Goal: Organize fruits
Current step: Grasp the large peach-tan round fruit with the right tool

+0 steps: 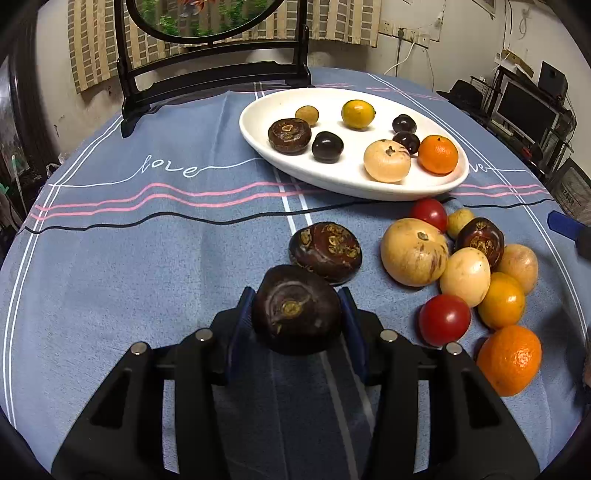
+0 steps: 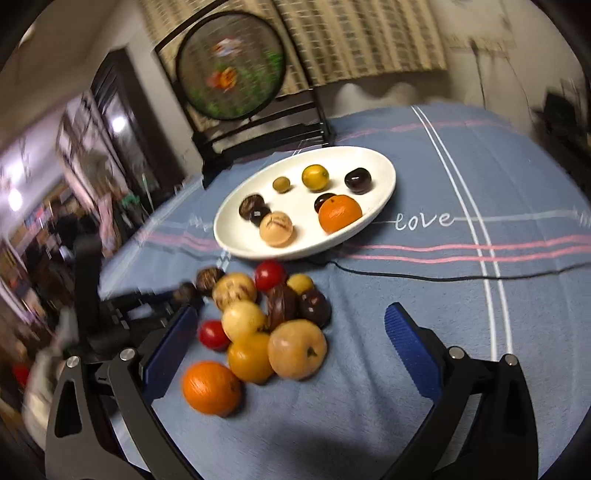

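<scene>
Blue-clothed bench (image 1: 110, 258): my left gripper (image 1: 297, 314) clamps a dark water chestnut (image 1: 295, 310), bound, I judge, for the white plate (image 1: 258, 110) at one o'clock; my right gripper (image 2: 288, 339) gapes wide over the loose pile (image 2: 273, 325).

A blue-grey tablecloth (image 1: 147, 258) covers the table, crossed by wavy pink stripes, thin white lines and one black line, with the word "love" stitched in white script. At the far edge stands a dark wooden stand (image 1: 214, 77) that carries a round decorative screen (image 2: 231, 66) with a blurred picture in orange, red and green. Behind it a checked beige curtain (image 1: 332, 22) hangs against a pale wall. To the right, white wall sockets (image 1: 406, 35) hold a trailing white cable, and a dark shelf (image 1: 528, 107) carries a monitor and boxes. A cluttered, dim room fills the blurred left side of the right wrist view.
</scene>
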`<state>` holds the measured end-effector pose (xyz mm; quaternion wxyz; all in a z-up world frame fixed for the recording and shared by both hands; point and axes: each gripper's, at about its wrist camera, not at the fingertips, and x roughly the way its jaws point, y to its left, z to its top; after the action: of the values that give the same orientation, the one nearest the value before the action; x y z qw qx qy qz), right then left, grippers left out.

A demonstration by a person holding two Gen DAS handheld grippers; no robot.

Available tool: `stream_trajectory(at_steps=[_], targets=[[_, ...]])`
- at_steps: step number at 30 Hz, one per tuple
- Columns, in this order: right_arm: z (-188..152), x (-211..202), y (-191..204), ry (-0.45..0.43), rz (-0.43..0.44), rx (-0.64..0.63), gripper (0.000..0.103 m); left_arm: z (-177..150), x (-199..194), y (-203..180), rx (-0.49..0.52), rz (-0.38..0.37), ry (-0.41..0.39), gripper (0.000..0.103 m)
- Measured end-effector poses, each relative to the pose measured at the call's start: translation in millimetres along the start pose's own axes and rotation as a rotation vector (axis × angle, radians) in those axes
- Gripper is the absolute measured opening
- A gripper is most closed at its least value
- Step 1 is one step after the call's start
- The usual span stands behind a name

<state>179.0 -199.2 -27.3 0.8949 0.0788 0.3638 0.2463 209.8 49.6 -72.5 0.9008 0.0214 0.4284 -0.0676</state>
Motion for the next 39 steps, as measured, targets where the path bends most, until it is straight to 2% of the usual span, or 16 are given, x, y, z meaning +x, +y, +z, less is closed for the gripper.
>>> stream_trajectory(at_steps=[2,5,12,15,18,21,24,26,29,30,32,33,35,39], targets=[[-7.6,1.5,3.1,0.011,-0.022,-0.041,0.083,-0.4,-0.1,-0.3,0.004,0.005,0.000,0.047],[-12.4,9.2,-0.7,0.050,-0.014,-0.034,0.073,-0.7,-0.4,-0.4,0.005,0.006,0.000,0.047],[-15.9,23.8,-0.5,0.087,-0.023,-0.036,0.072,-0.8,0.3,-2.8,0.016,0.020,0.003,0.047],[-13.5,26.3,-14.5,0.098,-0.093,0.003,0.073,-0.8,0.2,-2.7,0.015,0.019,0.003,0.047],[-7.5,10.6,-33.1,0.043,-0.192,0.056,0.073,-0.8,0.3,-2.6,0.015,0.019,0.003,0.047],[-4.5,-5.0,-43.8,-0.016,-0.197,0.096,0.073,-0.8,0.3,-2.5,0.016,0.020,0.003,0.047],[-8.3,-5.3,-31.7,-0.016,-0.163,0.032,0.073,-0.8,0.3,-2.5,0.016,0.019,0.003,0.047],[-14.9,0.3,-12.1,0.001,-0.193,-0.084,0.073,-0.8,0.4,-2.5,0.016,0.020,0.003,0.048],[-22.5,11.3,7.3,0.037,-0.219,-0.193,0.072,-1.0,0.6,-2.4,0.016,0.020,0.003,0.047],[-21.5,14.0,6.7,0.048,-0.221,-0.195,0.071,-1.0,0.6,-2.4,0.016,0.021,0.003,0.048],[-20.9,17.1,-0.6,0.064,-0.224,-0.166,0.062,-1.0,0.6,-2.4,0.016,0.020,0.003,0.048],[-21.0,17.7,-4.3,0.072,-0.226,-0.152,0.060,-1.0,0.7,-2.4,0.017,0.021,0.003,0.048],[-21.8,21.7,-5.2,0.093,-0.222,-0.155,0.050,-1.1,1.0,-2.0,0.016,0.020,0.004,0.048],[-23.8,30.7,-5.1,0.135,-0.232,-0.156,0.049,-1.3,1.1,-1.9,0.016,0.020,0.004,0.048]])
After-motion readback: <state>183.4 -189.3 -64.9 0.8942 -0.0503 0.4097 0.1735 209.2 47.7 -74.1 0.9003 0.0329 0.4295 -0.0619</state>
